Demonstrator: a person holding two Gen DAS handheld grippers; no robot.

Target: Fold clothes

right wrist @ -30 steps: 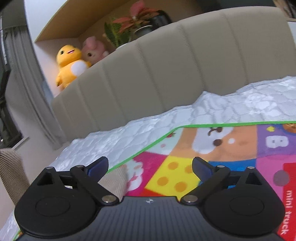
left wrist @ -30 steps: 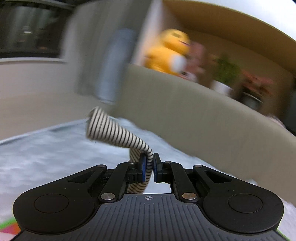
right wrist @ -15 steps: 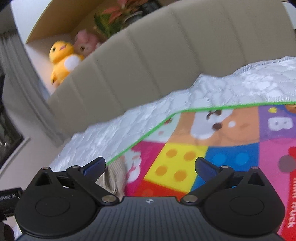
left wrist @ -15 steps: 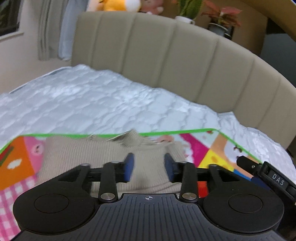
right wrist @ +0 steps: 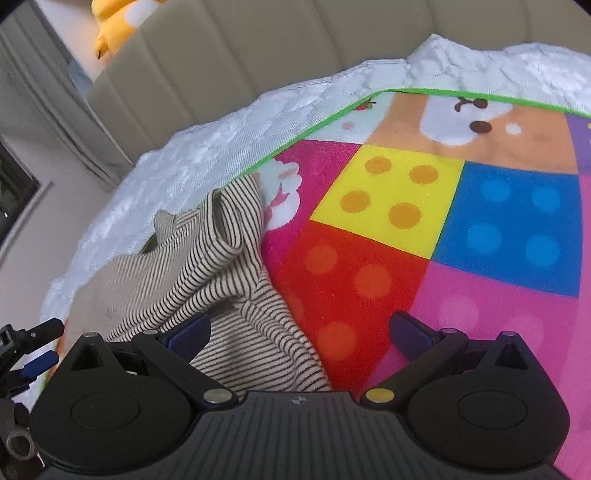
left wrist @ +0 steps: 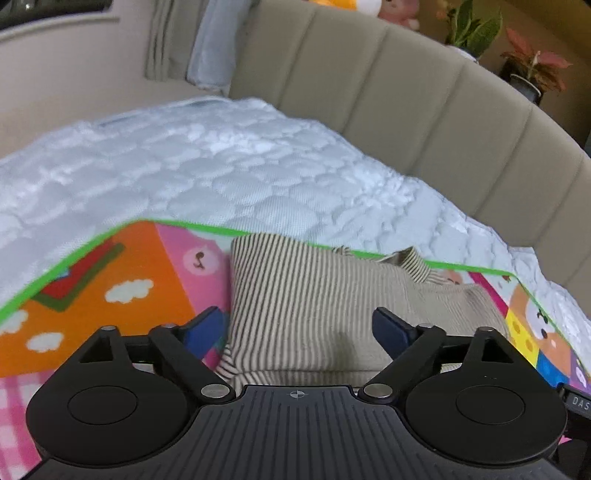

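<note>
A beige top with thin dark stripes [left wrist: 306, 306] lies partly folded on a colourful play mat [left wrist: 110, 280] spread over the bed. My left gripper [left wrist: 301, 326] hovers open just above its near part, fingers apart with nothing between them. In the right wrist view the same striped top [right wrist: 207, 266] lies bunched at the mat's left side, a sleeve folded over it. My right gripper [right wrist: 299, 330] is open over the garment's right edge and the red patch of the play mat [right wrist: 424, 229]. The left gripper's tip [right wrist: 33, 347] shows at that view's left edge.
A white quilted mattress cover [left wrist: 229, 170] surrounds the mat, bordered by a padded beige headboard [left wrist: 424, 110]. Plush toys [right wrist: 118, 18] and potted plants [left wrist: 532, 70] sit on a shelf behind it. Curtains [left wrist: 177, 40] hang at the left.
My left gripper let go of the striped sleeve it held a second ago and opened wide; the garment now lies on the mat. The right gripper tilted down towards the garment, still open.
</note>
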